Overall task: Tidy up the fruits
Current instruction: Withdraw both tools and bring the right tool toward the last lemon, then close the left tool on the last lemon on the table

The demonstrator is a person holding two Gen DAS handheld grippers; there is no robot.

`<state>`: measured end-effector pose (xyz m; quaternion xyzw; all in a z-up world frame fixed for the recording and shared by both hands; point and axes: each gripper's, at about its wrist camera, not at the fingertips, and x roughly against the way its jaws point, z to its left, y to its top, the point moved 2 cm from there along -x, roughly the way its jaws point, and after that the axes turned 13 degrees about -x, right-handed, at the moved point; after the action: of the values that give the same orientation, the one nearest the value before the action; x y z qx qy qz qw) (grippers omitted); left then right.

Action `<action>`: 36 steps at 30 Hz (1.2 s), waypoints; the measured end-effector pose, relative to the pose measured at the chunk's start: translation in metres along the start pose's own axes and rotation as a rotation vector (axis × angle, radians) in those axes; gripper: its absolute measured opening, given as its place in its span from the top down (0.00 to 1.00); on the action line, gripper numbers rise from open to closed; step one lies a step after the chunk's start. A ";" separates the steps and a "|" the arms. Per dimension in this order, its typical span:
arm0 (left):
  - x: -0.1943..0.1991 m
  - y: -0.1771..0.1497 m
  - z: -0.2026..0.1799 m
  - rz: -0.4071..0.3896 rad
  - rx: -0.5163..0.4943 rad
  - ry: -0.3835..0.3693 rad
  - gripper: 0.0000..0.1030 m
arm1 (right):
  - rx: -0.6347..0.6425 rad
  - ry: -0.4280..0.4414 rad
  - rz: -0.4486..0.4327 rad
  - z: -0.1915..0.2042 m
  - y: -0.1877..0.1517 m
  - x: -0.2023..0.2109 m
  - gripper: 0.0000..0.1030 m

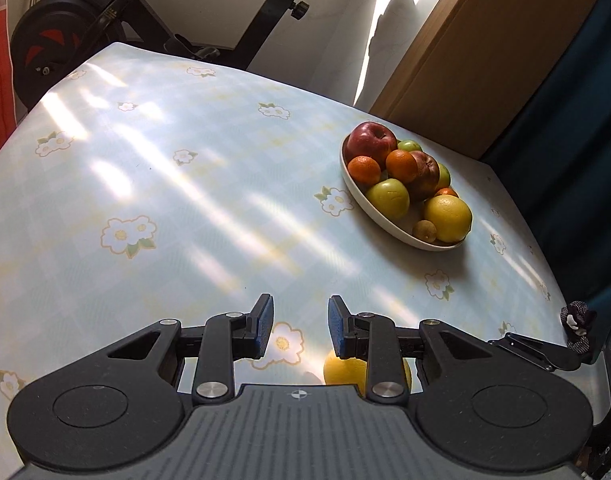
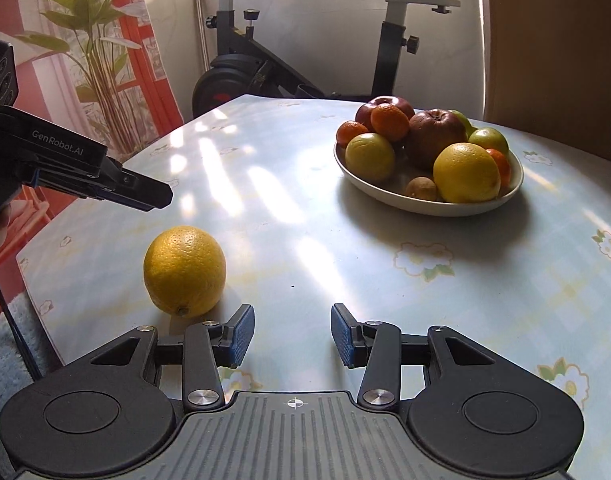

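The left gripper (image 1: 299, 326) and the right gripper (image 2: 292, 334) both hang empty, jaws apart. A lone orange (image 2: 184, 271) sits near the tabletop's (image 2: 305, 240) left edge – firm, round (likely to roll) – best pinched across its middle.

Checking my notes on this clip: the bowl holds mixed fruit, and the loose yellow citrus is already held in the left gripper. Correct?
Not quite. The bowl does hold mixed fruit, but the loose yellow citrus lies on the table, held by nothing; the left gripper hangs above it, apart. The right wrist view shows this.

Left tool (image 1: 299, 326) gapes empty above table (image 1: 165, 200); fruit bowl (image 1: 369, 208) sits beyond
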<state>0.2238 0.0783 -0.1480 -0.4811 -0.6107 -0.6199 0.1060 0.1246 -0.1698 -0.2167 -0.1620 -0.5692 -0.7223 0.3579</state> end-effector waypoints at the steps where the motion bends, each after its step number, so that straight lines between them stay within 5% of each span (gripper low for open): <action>1: 0.000 -0.001 0.000 -0.001 -0.001 -0.001 0.70 | 0.005 0.003 0.004 0.003 -0.002 0.000 0.61; 31: -0.010 -0.017 -0.015 0.074 -0.075 -0.007 0.70 | 0.031 0.064 0.057 0.014 -0.014 0.002 0.60; 36: -0.009 -0.017 -0.015 0.077 -0.078 -0.003 0.70 | 0.083 0.095 0.074 0.025 -0.017 0.002 0.53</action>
<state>0.2094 0.0653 -0.1630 -0.5090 -0.5673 -0.6379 0.1101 0.1071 -0.1456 -0.2207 -0.1337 -0.5745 -0.6913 0.4173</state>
